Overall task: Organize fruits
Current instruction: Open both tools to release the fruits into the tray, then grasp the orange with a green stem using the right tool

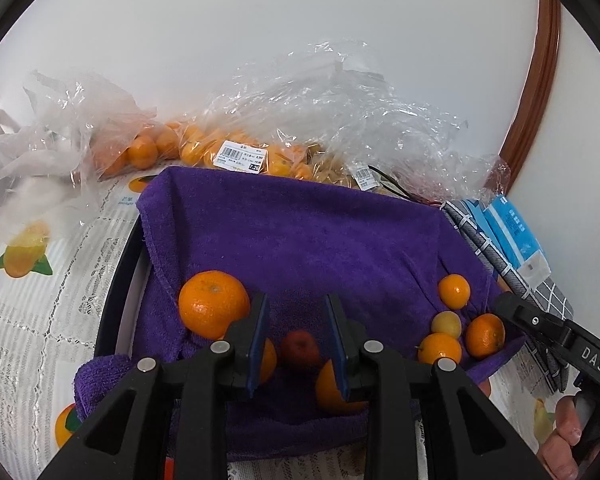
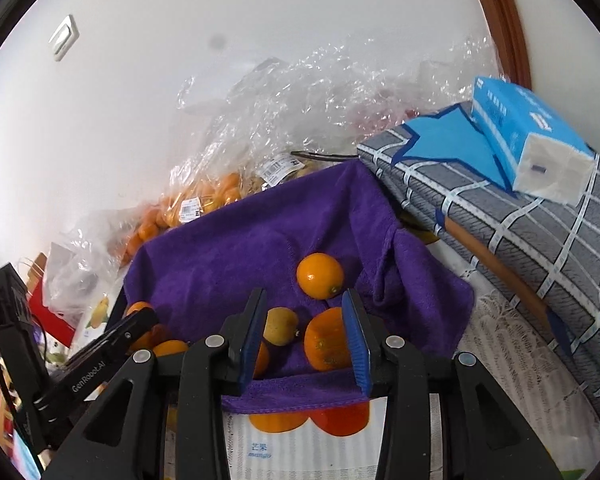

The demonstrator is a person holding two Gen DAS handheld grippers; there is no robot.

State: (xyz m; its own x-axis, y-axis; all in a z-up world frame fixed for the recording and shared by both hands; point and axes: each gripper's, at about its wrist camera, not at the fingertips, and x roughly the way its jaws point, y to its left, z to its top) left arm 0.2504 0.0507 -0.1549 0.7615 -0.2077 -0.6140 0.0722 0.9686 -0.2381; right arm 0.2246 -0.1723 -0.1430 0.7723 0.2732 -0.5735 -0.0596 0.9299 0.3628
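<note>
A purple towel (image 1: 300, 232) lines a black-rimmed basket and holds loose fruit. In the left wrist view a large orange (image 1: 214, 304) lies left of my open left gripper (image 1: 298, 320). A small red fruit (image 1: 300, 350) sits between and beyond its fingers, apart from them. Several small oranges (image 1: 454, 290) and a yellow fruit (image 1: 446, 324) lie at the right. In the right wrist view my open right gripper (image 2: 306, 320) hovers over an orange (image 2: 326, 340), a yellow-green fruit (image 2: 280, 326) and another orange (image 2: 320, 276). Neither gripper holds anything.
Clear plastic bags of oranges (image 1: 236, 148) lie against the white wall behind the basket. A grey checked box (image 2: 520, 216) with a blue tissue pack (image 2: 528, 132) stands at the right. The fruit-print tablecloth (image 1: 40, 280) lies around the basket.
</note>
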